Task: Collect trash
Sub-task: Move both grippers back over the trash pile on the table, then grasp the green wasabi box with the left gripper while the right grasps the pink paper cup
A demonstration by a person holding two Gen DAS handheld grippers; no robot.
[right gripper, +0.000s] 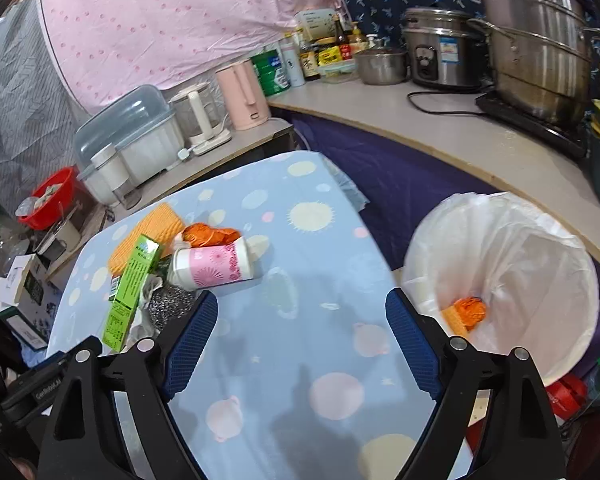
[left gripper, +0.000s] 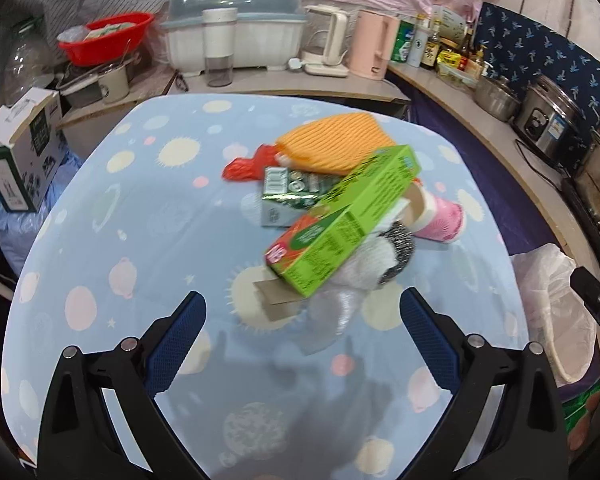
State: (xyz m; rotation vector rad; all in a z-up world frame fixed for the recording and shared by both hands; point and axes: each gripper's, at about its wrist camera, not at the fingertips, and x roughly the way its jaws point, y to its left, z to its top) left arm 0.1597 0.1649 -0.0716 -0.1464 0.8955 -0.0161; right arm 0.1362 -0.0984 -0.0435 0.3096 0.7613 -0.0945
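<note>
- Both my claws hang spread and empty — left gripper point(left gripper: 302, 312), right gripper point(right gripper: 300, 316) over the table point(left gripper: 100, 240).
- Nearest in the pile, the green box point(left gripper: 340, 220): light, stiff card, I'd pinch its narrow sides.
- Beyond, the pink cup point(right gripper: 214, 266) lies crushable — gentle squeeze.
- Bin point(right gripper: 520, 248) stands beside the table.

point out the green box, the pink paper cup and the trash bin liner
green box point(left gripper: 340, 222), left wrist view, on its long green side face
pink paper cup point(right gripper: 214, 266), right wrist view, on its pink patterned side
trash bin liner point(right gripper: 520, 240), right wrist view, on the white inner wall
</note>
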